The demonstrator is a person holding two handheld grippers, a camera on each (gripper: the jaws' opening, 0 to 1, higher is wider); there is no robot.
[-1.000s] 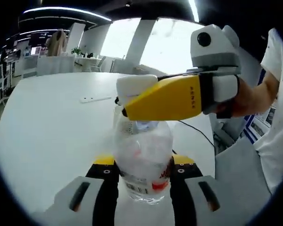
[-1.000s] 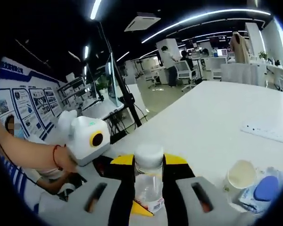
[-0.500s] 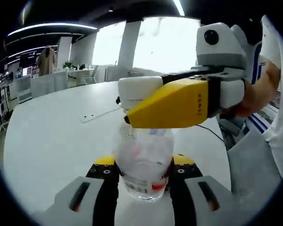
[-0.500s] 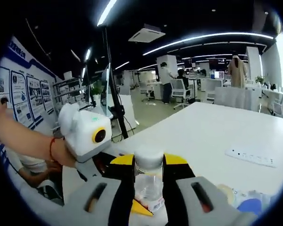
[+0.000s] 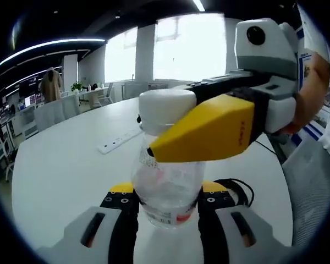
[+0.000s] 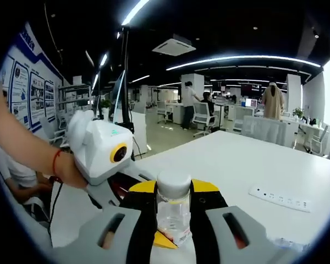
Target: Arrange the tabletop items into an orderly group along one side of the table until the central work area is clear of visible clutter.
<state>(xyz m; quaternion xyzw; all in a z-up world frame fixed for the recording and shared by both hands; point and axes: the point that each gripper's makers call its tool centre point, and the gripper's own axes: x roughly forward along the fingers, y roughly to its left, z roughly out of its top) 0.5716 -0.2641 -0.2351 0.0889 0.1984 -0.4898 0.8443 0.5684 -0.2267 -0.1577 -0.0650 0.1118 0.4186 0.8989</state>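
In the left gripper view, our left gripper (image 5: 166,201) pinches the body of a clear plastic bottle (image 5: 166,184), lifted above the white table (image 5: 60,176), while the right gripper (image 5: 170,124) clamps its white cap (image 5: 164,106) from the side. A power strip (image 5: 118,142) lies further back.

In the right gripper view, our right gripper (image 6: 173,192) grips the cap (image 6: 174,180) — the left gripper (image 6: 102,151) comes in below it. We judge the tidying unfinished: the bottle isn't yet set down at a side.

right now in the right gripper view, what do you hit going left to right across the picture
person's arm → left gripper → clear bottle between the right gripper's jaws → white power strip on the table
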